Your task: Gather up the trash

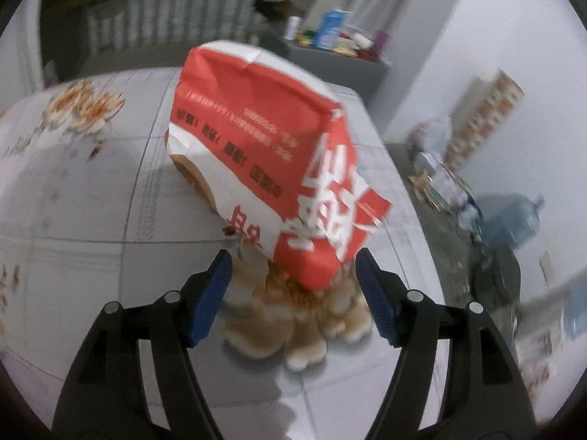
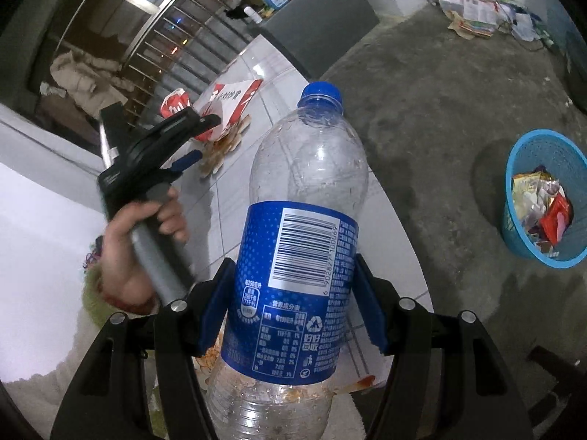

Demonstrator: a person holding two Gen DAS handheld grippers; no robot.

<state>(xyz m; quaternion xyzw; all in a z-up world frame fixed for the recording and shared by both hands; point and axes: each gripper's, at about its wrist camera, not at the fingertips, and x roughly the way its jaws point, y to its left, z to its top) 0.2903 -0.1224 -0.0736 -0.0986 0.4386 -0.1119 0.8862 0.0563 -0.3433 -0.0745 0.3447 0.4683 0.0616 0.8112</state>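
Observation:
A crumpled red and white paper food bag (image 1: 271,146) lies on the flower-print table (image 1: 91,190). My left gripper (image 1: 293,267) is open, its blue pads on either side of the bag's near corner, not touching it. In the right wrist view the left gripper (image 2: 198,137) shows just short of the bag (image 2: 227,102). My right gripper (image 2: 293,304) is shut on an empty clear plastic bottle (image 2: 304,198) with a blue label and cap, held upright above the table edge. A blue trash basket (image 2: 528,154) with wrappers stands on the floor at the right.
A grey cabinet (image 1: 337,69) with bottles and packets stands behind the table. Papers and bags (image 2: 477,11) lie on the concrete floor by the far wall. A large water jug (image 1: 513,220) and a dark round object sit on the floor at the right.

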